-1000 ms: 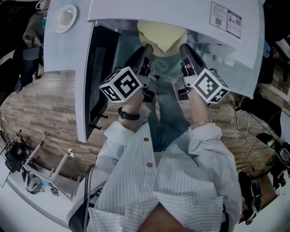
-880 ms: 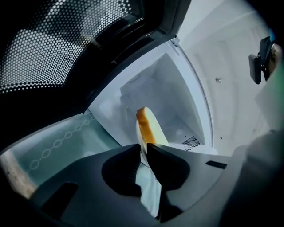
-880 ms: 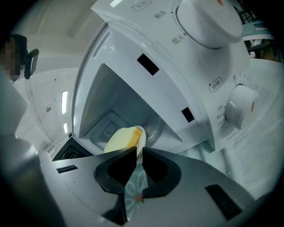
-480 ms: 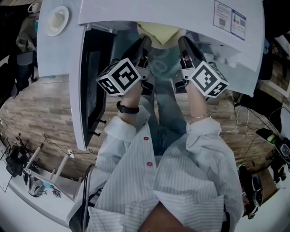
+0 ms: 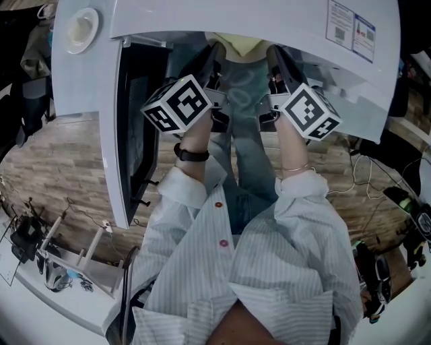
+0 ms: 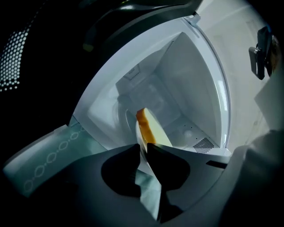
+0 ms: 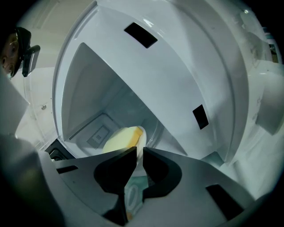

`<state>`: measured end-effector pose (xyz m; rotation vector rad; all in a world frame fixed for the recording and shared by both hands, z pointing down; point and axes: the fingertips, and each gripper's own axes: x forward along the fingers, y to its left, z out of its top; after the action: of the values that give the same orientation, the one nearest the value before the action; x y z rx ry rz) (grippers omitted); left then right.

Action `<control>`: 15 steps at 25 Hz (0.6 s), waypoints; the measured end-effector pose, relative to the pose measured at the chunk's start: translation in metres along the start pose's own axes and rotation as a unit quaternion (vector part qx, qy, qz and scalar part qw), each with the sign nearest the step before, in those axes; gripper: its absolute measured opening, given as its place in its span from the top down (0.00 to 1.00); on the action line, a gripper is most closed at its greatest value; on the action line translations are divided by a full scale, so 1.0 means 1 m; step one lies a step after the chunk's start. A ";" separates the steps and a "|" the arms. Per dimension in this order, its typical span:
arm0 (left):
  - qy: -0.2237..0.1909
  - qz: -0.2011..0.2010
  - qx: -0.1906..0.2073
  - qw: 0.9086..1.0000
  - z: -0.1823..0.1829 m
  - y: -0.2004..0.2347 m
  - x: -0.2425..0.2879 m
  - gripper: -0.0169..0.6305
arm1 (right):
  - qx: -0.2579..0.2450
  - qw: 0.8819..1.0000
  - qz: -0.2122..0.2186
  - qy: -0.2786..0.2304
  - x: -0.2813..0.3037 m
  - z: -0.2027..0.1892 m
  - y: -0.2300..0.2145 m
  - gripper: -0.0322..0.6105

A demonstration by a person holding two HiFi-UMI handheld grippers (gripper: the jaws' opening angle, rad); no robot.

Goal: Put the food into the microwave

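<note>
Yellow food slice [image 7: 120, 141] on its white plate [image 7: 142, 136] lies straight ahead of both grippers, already inside the microwave [image 7: 102, 84] cavity. Left gripper [image 6: 143, 148] and right gripper [image 7: 140, 153] pinch opposite plate rims. Likely next: lower to cavity floor.

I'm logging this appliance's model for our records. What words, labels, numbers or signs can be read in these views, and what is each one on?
Sticker on top of the microwave: printed lines and a small code square, too small to read.
Two marker cubes: black-and-white square patterns only, no letters or numbers.
Microwave interior, in both gripper views: no text.
Nothing can be quoted, and no model name shows.
</note>
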<state>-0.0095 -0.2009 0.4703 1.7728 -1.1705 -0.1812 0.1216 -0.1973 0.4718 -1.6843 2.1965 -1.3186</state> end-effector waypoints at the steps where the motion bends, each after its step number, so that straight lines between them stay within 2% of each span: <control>1: 0.000 0.001 0.001 1.000 0.001 0.000 0.001 0.91 | -0.001 1.000 0.000 -0.001 0.001 0.001 0.000 0.87; 15: 0.003 0.014 0.037 0.999 0.011 0.005 0.015 0.90 | -0.003 1.000 -0.004 -0.003 0.016 0.003 -0.001 0.87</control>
<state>-0.0110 -0.2199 0.4734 1.8192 -1.2099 -0.1176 0.1177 -0.2119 0.4778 -1.6996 2.1940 -1.3078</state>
